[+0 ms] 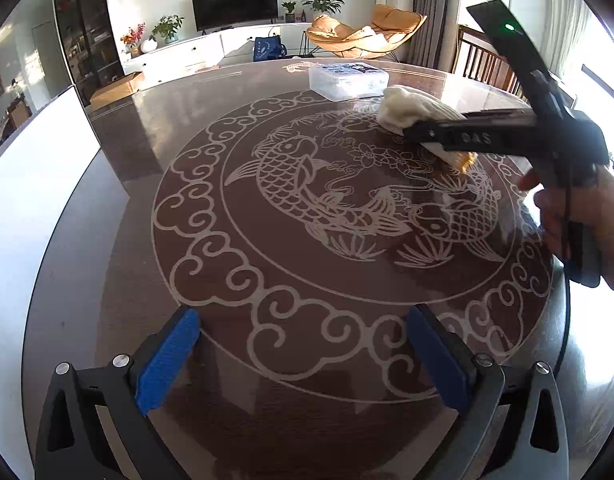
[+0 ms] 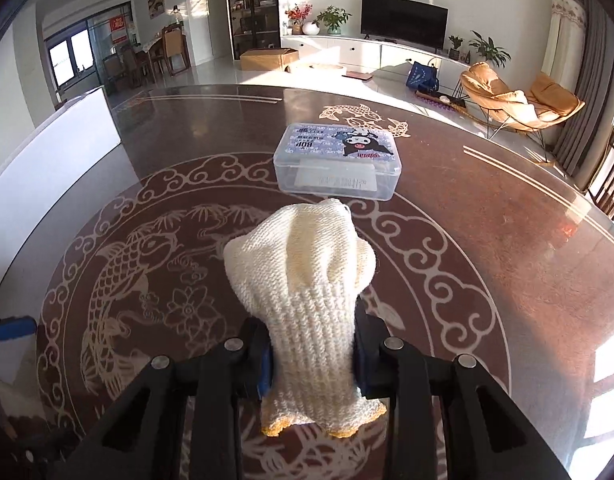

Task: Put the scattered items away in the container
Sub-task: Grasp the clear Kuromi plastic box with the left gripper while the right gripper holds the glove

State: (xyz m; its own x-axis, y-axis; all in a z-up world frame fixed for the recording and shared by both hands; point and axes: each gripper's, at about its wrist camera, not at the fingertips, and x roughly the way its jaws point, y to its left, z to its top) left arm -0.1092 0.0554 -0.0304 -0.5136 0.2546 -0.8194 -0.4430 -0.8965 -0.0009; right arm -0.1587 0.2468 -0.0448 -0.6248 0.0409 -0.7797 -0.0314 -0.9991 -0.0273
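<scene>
Glove [image 2: 307, 280], knitted, soft and light, droops at frame centre; right gripper [image 2: 312, 360] clamps its cuff, left gripper [image 1: 303, 360] gapes apart, box [image 2: 339, 162] above.

Bright sun enters from three o'clock, glaring off the glossy desk [image 2: 507, 220]; fisheye bending and dark vignette at edges.

cream knit glove [image 2: 307, 280], yellow-trimmed cuff; clear container [image 2: 338, 162], cartoon-print lid; dark brown table [image 1: 291, 412], pale koi-and-cloud pattern; blue pads [image 1: 169, 360].
</scene>
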